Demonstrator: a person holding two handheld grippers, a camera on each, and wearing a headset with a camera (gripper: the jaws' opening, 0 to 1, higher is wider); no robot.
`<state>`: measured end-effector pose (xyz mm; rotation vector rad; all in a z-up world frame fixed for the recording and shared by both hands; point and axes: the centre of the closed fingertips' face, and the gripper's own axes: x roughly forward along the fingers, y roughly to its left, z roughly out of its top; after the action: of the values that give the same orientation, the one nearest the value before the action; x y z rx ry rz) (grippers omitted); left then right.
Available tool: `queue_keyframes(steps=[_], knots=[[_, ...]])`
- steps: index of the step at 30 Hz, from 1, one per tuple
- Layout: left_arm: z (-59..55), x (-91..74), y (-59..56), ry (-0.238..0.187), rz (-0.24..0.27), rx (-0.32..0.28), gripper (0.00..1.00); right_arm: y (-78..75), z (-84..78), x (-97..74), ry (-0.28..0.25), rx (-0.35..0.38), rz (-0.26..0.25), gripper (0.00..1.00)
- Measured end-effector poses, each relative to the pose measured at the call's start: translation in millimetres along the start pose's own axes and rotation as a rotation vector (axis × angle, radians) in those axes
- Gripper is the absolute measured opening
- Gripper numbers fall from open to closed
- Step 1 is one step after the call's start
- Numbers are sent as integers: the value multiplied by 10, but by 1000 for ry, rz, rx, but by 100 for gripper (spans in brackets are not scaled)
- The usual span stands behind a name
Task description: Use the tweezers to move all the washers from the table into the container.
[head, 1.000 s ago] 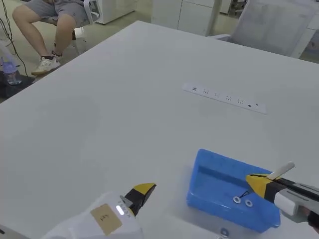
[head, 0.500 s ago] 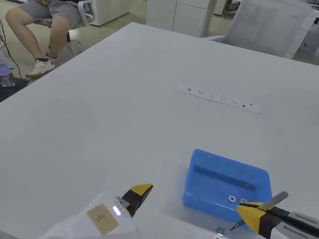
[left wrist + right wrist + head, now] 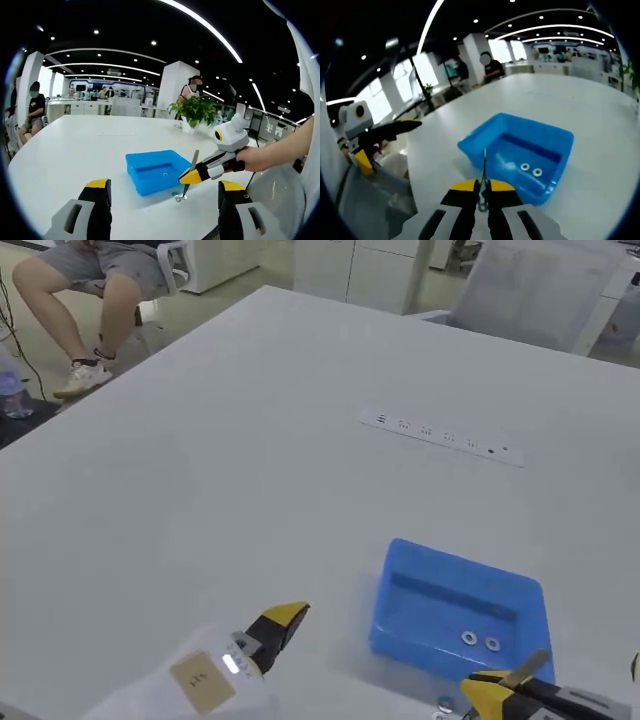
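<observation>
The blue container (image 3: 455, 592) sits near the table's front edge with two washers (image 3: 480, 641) inside. My right gripper (image 3: 487, 688) is shut on the tweezers (image 3: 530, 665) just in front of the container's near wall. In the left gripper view the tweezers (image 3: 193, 161) point down at loose washers (image 3: 177, 198) on the table beside the container (image 3: 150, 172). One washer (image 3: 445, 705) lies on the table by the tweezer tip. My left gripper (image 3: 290, 616) hovers open to the container's left, holding nothing. The right gripper view has the tweezers (image 3: 484, 167) over the container's (image 3: 555, 145) near rim.
A white power strip (image 3: 443, 436) lies flat on the table beyond the container. A person sits on a chair (image 3: 170, 260) past the table's far left corner. The white table (image 3: 230, 470) stretches wide to the left and back.
My right gripper with the tweezers has drawn back from above the container's inside to the table just in front of it. The left gripper has stayed put.
</observation>
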<state>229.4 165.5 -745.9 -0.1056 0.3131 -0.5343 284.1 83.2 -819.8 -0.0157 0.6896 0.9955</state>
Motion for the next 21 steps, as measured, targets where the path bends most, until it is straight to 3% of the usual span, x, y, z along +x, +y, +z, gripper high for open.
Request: queue_keyframes(steps=[2,15,19,21], knots=[[-27,3,18,14,10,8,90,4,-7,1,1,3,3,4],[-5,0,29,4,22,27,91,66,-67,2,23,-41,2,4],[-11,3,21,8,19,30,91,133,-80,2,26,-104,9,5],[-18,4,19,13,19,32,90,159,-95,-1,38,-176,6,5]])
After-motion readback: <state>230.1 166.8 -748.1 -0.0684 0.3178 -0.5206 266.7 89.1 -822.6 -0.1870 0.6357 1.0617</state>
